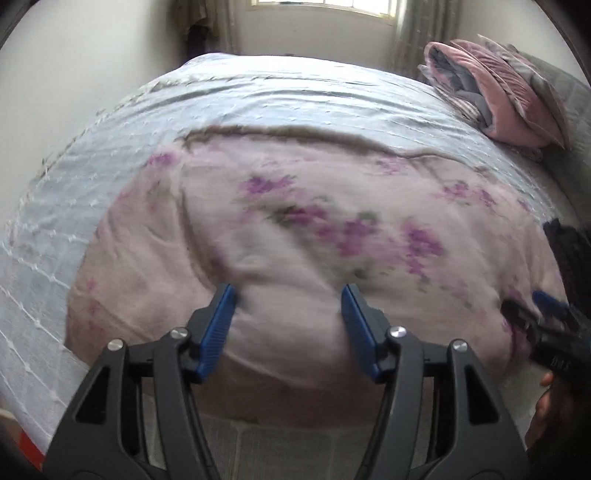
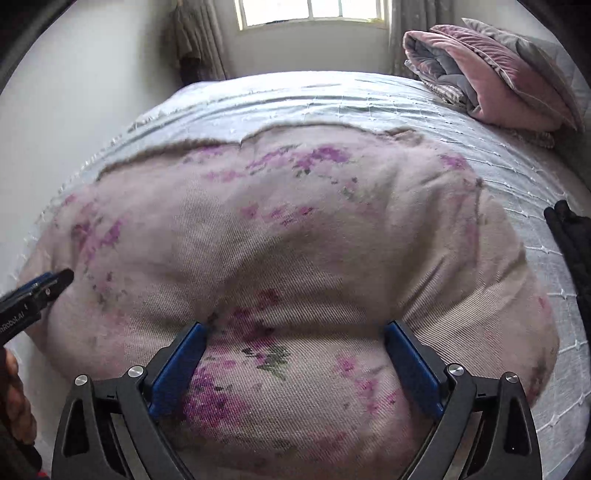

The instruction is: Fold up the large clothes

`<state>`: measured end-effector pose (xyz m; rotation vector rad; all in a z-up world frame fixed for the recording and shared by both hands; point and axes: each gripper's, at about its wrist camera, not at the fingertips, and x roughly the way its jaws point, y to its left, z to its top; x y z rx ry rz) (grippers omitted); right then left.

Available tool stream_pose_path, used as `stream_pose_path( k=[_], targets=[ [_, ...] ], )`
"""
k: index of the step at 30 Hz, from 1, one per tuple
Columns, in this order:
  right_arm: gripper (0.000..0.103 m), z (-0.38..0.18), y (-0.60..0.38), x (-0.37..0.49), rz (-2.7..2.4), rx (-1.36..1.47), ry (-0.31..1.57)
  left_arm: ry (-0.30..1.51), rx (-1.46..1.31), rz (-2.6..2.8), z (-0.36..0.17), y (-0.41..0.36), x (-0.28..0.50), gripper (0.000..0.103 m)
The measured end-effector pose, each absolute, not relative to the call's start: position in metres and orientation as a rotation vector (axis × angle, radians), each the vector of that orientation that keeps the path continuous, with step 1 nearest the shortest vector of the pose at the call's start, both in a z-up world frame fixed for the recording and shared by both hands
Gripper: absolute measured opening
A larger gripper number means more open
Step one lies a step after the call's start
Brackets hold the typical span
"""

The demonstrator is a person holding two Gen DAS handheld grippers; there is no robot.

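Your cloth (image 1: 295, 229), pale pink with purple flowers, lies spread across the near half of the bed (image 1: 258, 96), on top of the light blue ribbed bedspread. Its far edge runs roughly across the bed's middle, with bare bedspread beyond it and to the left. The surface is rumpled, with soft ridges and creases rather than flat.

Your left gripper (image 1: 288, 306) hangs over the cloth's near edge with its jaws wide apart; the blue pads (image 1: 218, 325) frame a bulge of fabric, but whether they touch it is unclear because of blur.

Your right gripper (image 2: 295, 354) is likewise over the near part of the cloth, jaws spread wide, with a flowered fold (image 2: 266, 354) lying between the pads. Nothing is pinched by either one.

Each gripper shows at the edge of the other's view, so they are side by side along the near edge.

A folded pink and grey quilt (image 2: 491, 74) sits at the far right corner of the bed, under the window (image 2: 314, 13).
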<state>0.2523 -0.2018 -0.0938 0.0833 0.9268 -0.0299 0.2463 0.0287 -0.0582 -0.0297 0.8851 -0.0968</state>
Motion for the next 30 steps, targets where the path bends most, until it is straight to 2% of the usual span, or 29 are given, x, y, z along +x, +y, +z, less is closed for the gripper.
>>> stream_pose_path(
  k=[5,8,9,12,17,22,26,30],
  targets=[
    [0.098,-0.051,-0.234,0.224,-0.186,0.177,0.792,0.855,0.037,-0.227,-0.035,-0.021,0.245,0.062],
    [0.098,-0.056,-0.249,0.224,-0.194,0.229,0.824,0.942,0.046,-0.225,-0.066,-0.045,0.274,0.062],
    [0.098,-0.061,-0.251,0.226,-0.189,0.242,0.843,0.966,0.022,-0.222,-0.079,-0.046,0.282,0.066],
    [0.098,-0.073,-0.249,0.233,-0.180,0.230,0.904,0.949,-0.032,-0.198,-0.098,-0.044,0.285,0.068],
    [0.099,-0.080,-0.240,0.237,-0.193,0.136,0.954,0.981,-0.019,-0.168,-0.079,-0.049,0.295,0.066],
    [0.099,-0.074,-0.255,0.233,-0.169,0.222,0.937,0.970,0.019,-0.166,-0.054,-0.061,0.346,0.065],
    [0.099,-0.072,-0.253,0.230,-0.157,0.224,0.940,1.103,0.030,-0.102,-0.083,-0.071,0.413,0.065],
    [0.099,-0.075,-0.252,0.230,-0.156,0.229,0.948,1.130,-0.056,-0.044,-0.113,-0.063,0.439,0.070]
  ],
)
